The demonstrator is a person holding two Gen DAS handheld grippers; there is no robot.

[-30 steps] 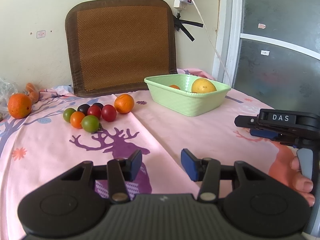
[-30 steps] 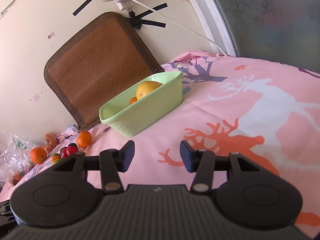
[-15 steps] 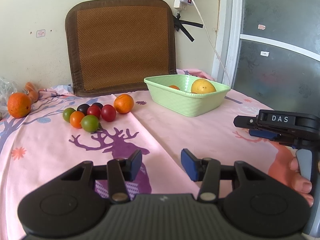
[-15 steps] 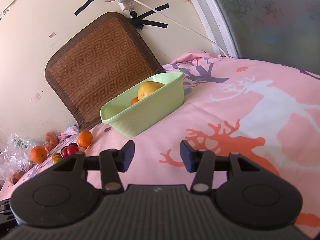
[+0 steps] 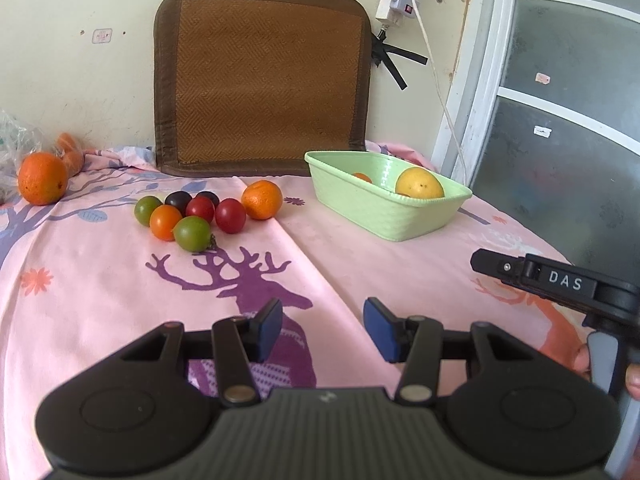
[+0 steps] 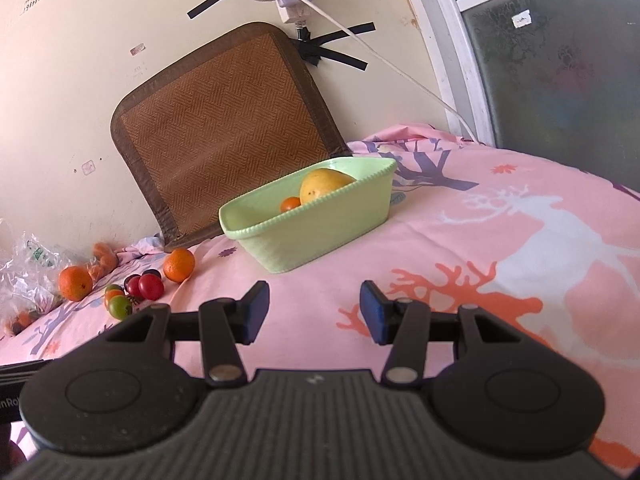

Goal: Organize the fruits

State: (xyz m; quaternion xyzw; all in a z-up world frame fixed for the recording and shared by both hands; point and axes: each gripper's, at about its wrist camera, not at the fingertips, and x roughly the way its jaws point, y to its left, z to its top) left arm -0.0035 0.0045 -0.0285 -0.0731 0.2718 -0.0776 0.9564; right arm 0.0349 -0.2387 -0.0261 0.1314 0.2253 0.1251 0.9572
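From the left wrist view, going left to right: a large round orange (image 5: 42,178) sits at about ten o'clock on the pink deer-print cloth (image 5: 100,300), touching nothing; nudged, it could roll toward the crinkled clear plastic bag (image 5: 12,148) at the edge. Next, at eleven o'clock, lies a tight cluster of small round tomatoes, green, orange, red and dark purple (image 5: 188,216), with a small round tangerine (image 5: 262,200) touching its right side; a claw coming down on one tomato would likely knock its neighbours apart, and these smooth skins may slip or burst under a hard pinch.

The left claw (image 5: 322,334) is released, nothing between its blue pads; the right claw (image 6: 314,312) is likewise released and empty; both hover above bare cloth, well apart from any fruit.

At one o'clock stands the pale green rectangular plastic basket (image 5: 376,216), holding a yellow round fruit (image 5: 419,183) and a small orange tomato (image 5: 362,177); the basket looks light, so a fruit dropped against its rim could tip or shove it. The cloth's centre crease may also steer a rolling fruit astray.
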